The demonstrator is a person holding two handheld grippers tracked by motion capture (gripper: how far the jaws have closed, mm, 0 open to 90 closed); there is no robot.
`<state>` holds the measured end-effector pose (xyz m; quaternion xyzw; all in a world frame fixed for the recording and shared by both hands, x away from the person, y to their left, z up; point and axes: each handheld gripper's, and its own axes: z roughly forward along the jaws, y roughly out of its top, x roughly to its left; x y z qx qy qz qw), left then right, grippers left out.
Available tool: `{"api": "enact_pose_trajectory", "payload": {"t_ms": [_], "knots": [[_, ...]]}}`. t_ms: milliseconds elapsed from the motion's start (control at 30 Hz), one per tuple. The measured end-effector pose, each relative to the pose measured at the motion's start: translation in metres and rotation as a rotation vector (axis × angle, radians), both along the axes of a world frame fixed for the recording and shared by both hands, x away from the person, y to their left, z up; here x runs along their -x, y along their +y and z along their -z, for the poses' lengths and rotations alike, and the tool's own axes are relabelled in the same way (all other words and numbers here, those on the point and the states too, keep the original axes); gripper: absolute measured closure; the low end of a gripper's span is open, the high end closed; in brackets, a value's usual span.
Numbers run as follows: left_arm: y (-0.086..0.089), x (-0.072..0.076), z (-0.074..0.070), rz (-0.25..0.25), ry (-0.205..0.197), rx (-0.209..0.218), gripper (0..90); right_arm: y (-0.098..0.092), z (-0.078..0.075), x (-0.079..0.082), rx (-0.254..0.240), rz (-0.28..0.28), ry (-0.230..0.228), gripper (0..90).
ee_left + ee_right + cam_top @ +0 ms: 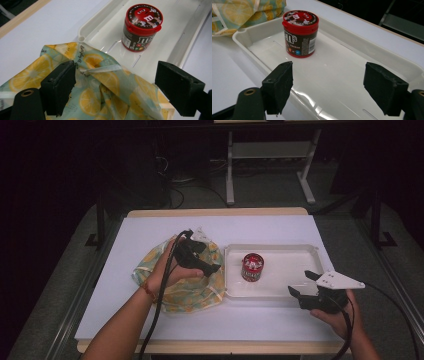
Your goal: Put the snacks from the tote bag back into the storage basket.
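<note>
A small candy tub point(252, 266) with a red lid stands upright in the left part of a white tray point(295, 285). Left of the tray lies a crumpled lemon-print fabric bag point(185, 292). My left gripper point(214, 266) hovers open over the bag's right side, pointing toward the tray. The left gripper view has the bag point(100, 92) between the jaws and the tub point(141, 27) beyond. My right gripper point(302, 283) stands open at the tray's front right corner. From the right gripper view, the tub point(300, 33) stands ahead, left of the jaws, inside the tray point(372, 62).
The tray and bag rest on a white table top point(150, 232) with a wooden edge point(215, 212). Beyond the table stands a dark floor with desk legs point(230, 170). Cables trail from both grippers toward the bottom of the high view.
</note>
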<state>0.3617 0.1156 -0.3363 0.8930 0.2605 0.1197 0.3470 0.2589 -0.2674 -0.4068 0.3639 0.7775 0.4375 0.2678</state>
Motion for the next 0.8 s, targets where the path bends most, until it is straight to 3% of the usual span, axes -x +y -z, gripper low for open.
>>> {"api": "enact_pose_trajectory", "payload": {"t_ms": [233, 567, 800], "knots": [[0.013, 0.005, 0.002, 0.013, -0.018, -0.012, 16.2, 0.000, -0.001, 0.001, -0.009, 0.004, -0.002, 22.6], [0.031, 0.008, 0.007, 0.013, -0.038, 0.019, 16.2, 0.000, 0.000, 0.000, -0.005, -0.001, 0.001, 22.6], [0.039, 0.010, 0.012, 0.025, -0.053, 0.004, 16.2, 0.000, 0.000, 0.000, -0.005, 0.002, 0.004, 22.6]]}}
